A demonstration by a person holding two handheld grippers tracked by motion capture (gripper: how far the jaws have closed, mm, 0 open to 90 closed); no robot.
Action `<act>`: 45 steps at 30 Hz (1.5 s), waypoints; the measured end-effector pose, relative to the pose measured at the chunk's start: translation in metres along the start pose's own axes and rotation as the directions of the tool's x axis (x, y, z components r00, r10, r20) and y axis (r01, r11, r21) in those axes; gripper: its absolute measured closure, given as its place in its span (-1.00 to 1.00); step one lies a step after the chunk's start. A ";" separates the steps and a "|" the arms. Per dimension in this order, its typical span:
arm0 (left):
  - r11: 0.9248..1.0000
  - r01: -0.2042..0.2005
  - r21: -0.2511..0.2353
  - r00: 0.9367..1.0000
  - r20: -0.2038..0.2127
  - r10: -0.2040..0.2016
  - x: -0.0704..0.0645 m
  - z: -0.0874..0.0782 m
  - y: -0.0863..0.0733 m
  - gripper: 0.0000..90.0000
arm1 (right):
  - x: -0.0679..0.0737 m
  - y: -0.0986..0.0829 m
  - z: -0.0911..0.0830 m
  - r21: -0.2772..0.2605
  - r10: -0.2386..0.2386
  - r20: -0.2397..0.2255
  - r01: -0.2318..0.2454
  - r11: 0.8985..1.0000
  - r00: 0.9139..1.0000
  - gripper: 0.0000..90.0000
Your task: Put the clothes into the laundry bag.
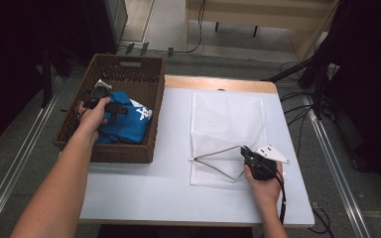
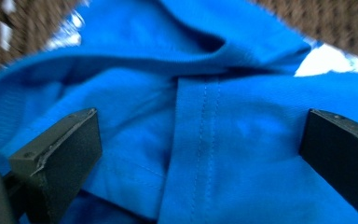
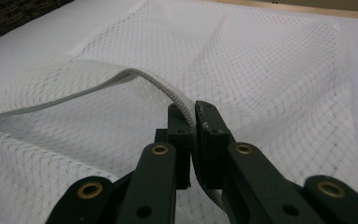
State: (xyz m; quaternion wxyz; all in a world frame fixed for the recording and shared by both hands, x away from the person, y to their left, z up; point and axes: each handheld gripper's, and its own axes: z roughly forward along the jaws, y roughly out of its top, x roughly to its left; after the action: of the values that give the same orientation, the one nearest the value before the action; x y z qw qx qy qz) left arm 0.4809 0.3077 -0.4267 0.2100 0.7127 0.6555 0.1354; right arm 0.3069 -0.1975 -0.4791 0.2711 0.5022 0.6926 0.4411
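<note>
A: Status of the mesh laundry bag point(image 1: 228, 124)?
B: Flat ahead of the right gripper point(image 3: 193, 122) — jaws clamped on its zipper edge, mouth lifted open.
A: The blue garment point(image 2: 205, 140)?
B: Directly under the left gripper point(image 2: 200, 144), in the wicker basket point(image 1: 129, 67) — jaws spread wide, nothing grasped. Pickup and loading remained.

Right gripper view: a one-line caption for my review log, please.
Right tool shut on the zipper edge of a white mesh laundry bag, lifting its mouth open above the white table.
</note>
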 end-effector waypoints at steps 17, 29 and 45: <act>0.990 0.046 0.136 0.980 0.187 -0.072 -0.019 0.001 0.006 -0.79 | 0.002 0.000 0.001 0.004 -0.007 0.004 0.007 1.000 1.000 0.88; 0.969 -0.160 0.191 0.952 0.290 0.100 -0.048 0.006 0.004 -0.94 | 0.004 0.000 0.002 0.011 -0.024 0.013 0.023 1.000 1.000 0.87; 0.945 -0.266 0.192 0.964 0.079 0.256 -0.056 0.001 0.002 0.09 | 0.005 0.000 0.002 0.015 -0.035 0.016 0.035 0.999 0.999 0.86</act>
State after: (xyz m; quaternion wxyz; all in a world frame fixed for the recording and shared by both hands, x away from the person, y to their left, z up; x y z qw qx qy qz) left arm 0.4773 0.2521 -0.4224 0.1344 0.8140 0.5599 0.0762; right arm 0.3065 -0.1925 -0.4799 0.2806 0.4954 0.7023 0.4273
